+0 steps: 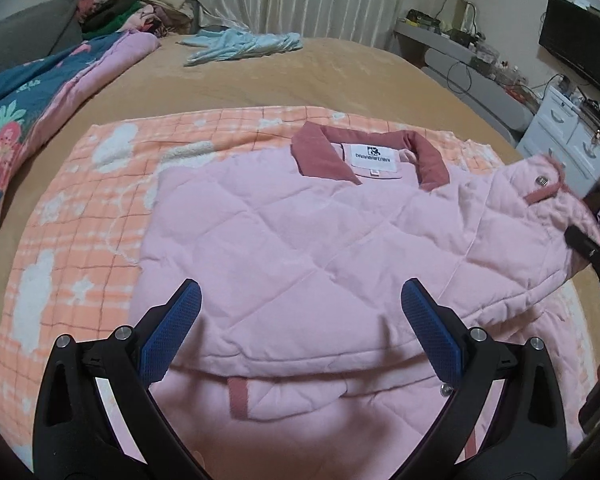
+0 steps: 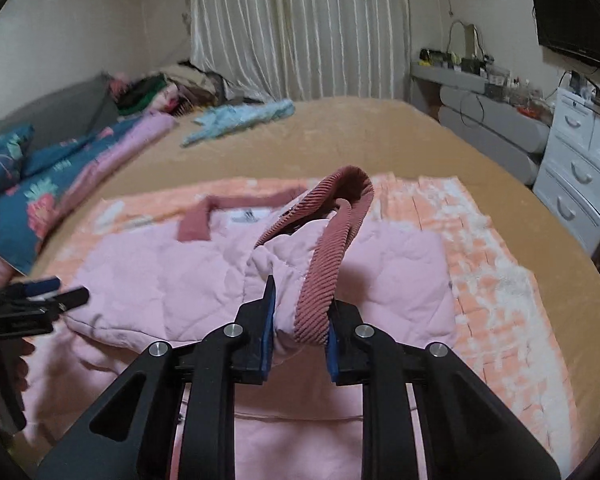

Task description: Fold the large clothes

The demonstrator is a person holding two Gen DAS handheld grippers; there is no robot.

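Observation:
A pale pink quilted jacket [image 1: 300,232] with a dark pink collar [image 1: 380,138] lies flat on an orange checked blanket [image 1: 80,220]. Just above its lower front hangs my left gripper [image 1: 302,286], open, with nothing between its blue pads. My right gripper [image 2: 300,312] is shut on the sleeve cuff [image 2: 324,264], whose ribbed dark pink trim arches up over the jacket body [image 2: 160,272]. In the left wrist view that sleeve [image 1: 540,200] is lifted at the right, with the right gripper [image 1: 588,246] at the frame's edge. The left gripper [image 2: 60,294] shows at the left of the right wrist view.
The blanket lies on a tan-covered bed [image 1: 260,80]. A light blue garment [image 1: 244,44] lies at the far side, a floral quilt [image 1: 20,120] and a pile of clothes [image 1: 140,8] at the left. White drawers [image 2: 580,168] and a cluttered shelf stand at the right.

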